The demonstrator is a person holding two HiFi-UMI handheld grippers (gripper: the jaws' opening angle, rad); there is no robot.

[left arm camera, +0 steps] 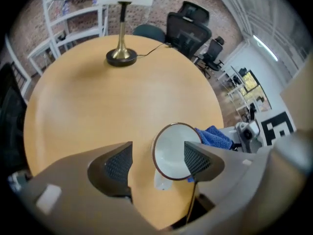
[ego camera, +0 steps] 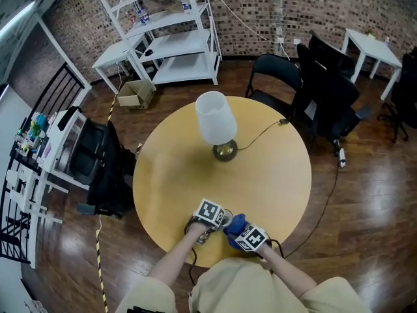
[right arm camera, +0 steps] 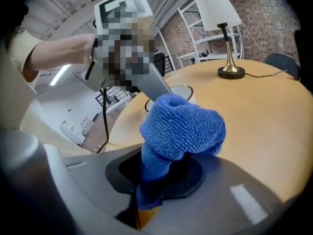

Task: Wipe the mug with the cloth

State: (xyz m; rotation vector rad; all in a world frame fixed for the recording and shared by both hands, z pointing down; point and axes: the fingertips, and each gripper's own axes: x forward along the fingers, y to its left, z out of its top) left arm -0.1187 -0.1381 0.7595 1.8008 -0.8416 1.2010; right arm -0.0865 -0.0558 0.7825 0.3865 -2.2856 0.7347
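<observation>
While the right gripper (right arm camera: 159,177) has its jaws clamped on the blue cloth (right arm camera: 182,130), the left gripper (left arm camera: 157,155) grips nothing: its jaws stand wide, with the white mug (left arm camera: 171,151) between them. One pad overlaps the mug's rim; the other is clear of it. Mug sits mouth up on the round counter (left arm camera: 122,97), near the person's edge. Cloth bunches out past the jaws, just beside the mug. Lamp (left arm camera: 121,53) stands well apart, mid-counter

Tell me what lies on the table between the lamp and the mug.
Nothing: the left gripper view shows only bare table between the lamp and the mug.
</observation>
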